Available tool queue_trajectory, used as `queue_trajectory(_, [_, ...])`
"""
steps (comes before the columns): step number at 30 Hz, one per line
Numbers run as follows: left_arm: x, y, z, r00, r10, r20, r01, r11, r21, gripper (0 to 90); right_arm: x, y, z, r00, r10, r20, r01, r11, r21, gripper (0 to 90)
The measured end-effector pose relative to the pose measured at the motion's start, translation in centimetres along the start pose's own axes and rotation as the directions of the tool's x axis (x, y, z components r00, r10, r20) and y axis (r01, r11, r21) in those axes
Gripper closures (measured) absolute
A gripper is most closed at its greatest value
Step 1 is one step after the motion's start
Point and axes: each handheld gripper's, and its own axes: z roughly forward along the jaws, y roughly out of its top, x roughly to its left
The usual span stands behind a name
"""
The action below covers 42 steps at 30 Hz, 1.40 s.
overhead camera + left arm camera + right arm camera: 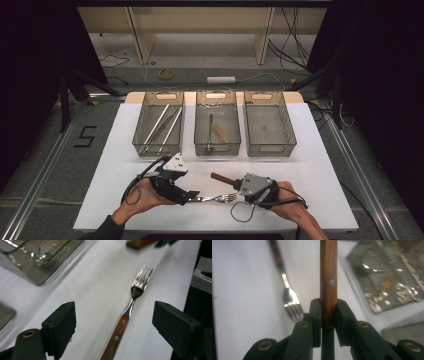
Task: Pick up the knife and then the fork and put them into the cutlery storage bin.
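A fork (220, 198) with a wooden handle lies flat on the white table top (115, 150), near its front edge. My left gripper (192, 196) is open around the handle end; in the left gripper view the fork (136, 290) lies between the wide-spread jaws of the left gripper (115, 322), and neither pad touches it. My right gripper (239, 186) is shut on a utensil with a brown wooden handle (220, 178) that points left and away. In the right gripper view the handle (328, 272) rises from the right gripper (328, 312); the fork (287, 295) lies to its left.
Three clear mesh trays stand in a row at the back. The left tray (156, 153) holds long metal tools, the middle tray (217, 152) holds a spoon-like tool and a wooden-handled piece, and the right tray (272, 152) looks bare. Cables trail from both grippers.
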Motion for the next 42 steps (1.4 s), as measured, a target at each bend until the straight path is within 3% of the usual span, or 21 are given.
queue_trajectory(4, [0.4,-0.8,-0.2,0.9995,-0.028,-0.013,0.028,0.9988,-0.041,17.6,-2.2,-0.3,-0.7,0.9942,0.104,0.03,-0.103,0.995,-0.012,77.7])
queue_trajectory(10, [0.4,-1.4,-0.5,0.9989,-0.032,-0.034,0.029,0.9964,-0.08,16.5,-5.3,-0.4,-1.3,0.9745,0.215,0.064,-0.213,0.976,-0.042,77.6])
queue_trajectory(15, [0.3,-1.9,-0.4,0.9985,-0.028,-0.047,0.024,0.9963,-0.082,16.2,-8.0,-0.2,-1.1,0.9463,0.311,0.088,-0.307,0.95,-0.058,77.6])
queue_trajectory(21, [0.2,-2.1,-0.5,0.9982,-0.017,-0.057,0.013,0.9967,-0.081,16.2,-11.1,0.4,-0.8,0.9175,0.38,0.118,-0.374,0.925,-0.068,77.6])
queue_trajectory(25, [0.0,-2.2,-0.7,0.998,-0.014,-0.061,0.008,0.9956,-0.093,16.2,-13.2,0.9,-0.6,0.8907,0.435,0.133,-0.427,0.9,-0.082,77.6])
queue_trajectory(31, [0.0,-2.5,-0.7,0.9975,-0.019,-0.067,0.012,0.9951,-0.098,16.1,-16.0,1.3,0.1,0.8518,0.503,0.148,-0.494,0.865,-0.094,77.6])
queue_trajectory(33, [0.0,-2.5,-0.7,0.9977,-0.015,-0.067,0.008,0.9952,-0.098,16.1,-16.9,1.2,0.4,0.8432,0.513,0.16,-0.506,0.858,-0.086,77.6])
queue_trajectory(37, [-0.1,-2.6,-0.6,0.9977,-0.016,-0.067,0.009,0.9952,-0.098,16.1,-18.5,1.2,1.2,0.8117,0.557,0.177,-0.551,0.83,-0.084,77.5])
queue_trajectory(42, [-0.3,-2.6,-0.6,0.9977,-0.016,-0.066,0.009,0.9957,-0.092,15.9,-20.0,1.3,2.2,0.7879,0.585,0.192,-0.582,0.81,-0.08,77.5])
